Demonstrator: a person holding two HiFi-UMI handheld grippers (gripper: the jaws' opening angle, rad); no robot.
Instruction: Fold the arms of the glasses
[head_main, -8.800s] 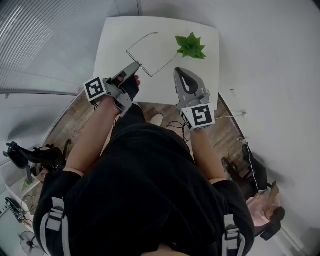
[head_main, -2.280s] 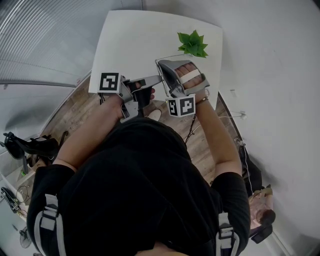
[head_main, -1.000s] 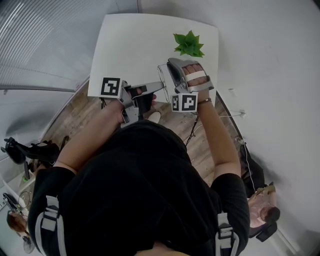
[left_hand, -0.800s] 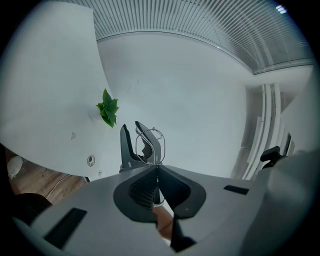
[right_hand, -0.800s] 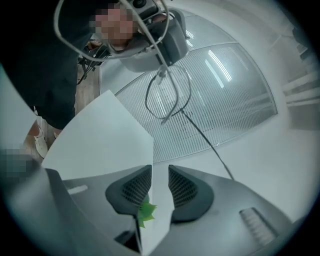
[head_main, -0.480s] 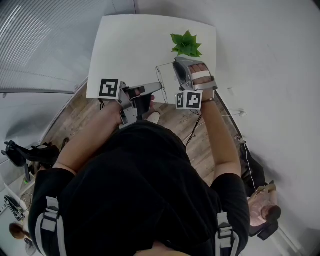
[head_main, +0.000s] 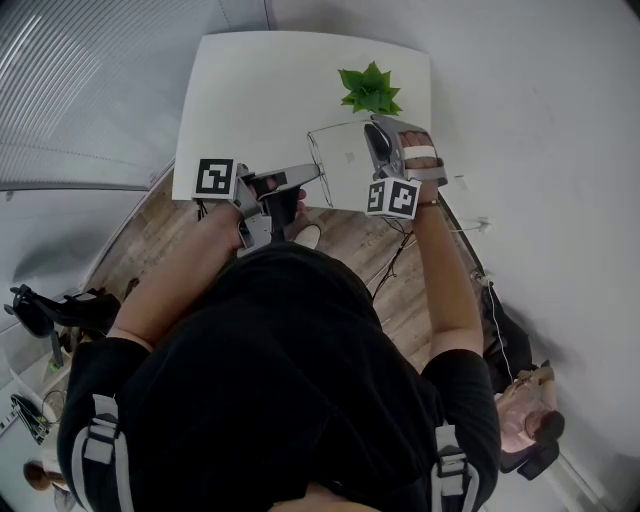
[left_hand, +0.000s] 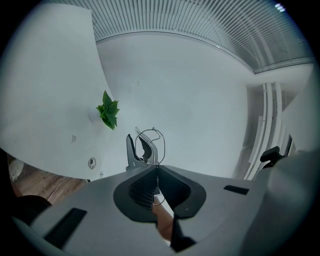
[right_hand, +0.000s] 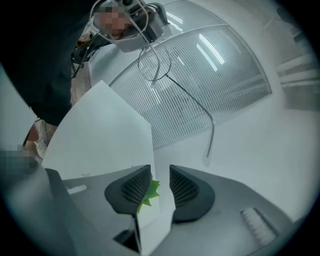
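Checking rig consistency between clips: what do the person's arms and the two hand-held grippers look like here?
The left hand-held gripper and the right hand-held gripper are grey moulded shells with dark ribbed pads, each carrying a cube of black-and-white square markers. A white strap runs over the right one, whose jaws are opening, empty. The person wears a black short-sleeved top.

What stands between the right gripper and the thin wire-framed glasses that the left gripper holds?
Nothing visible does. The right gripper, jaws opening with nothing between them, faces the thin wire-framed glasses across open air. The left gripper is shut on their frame.
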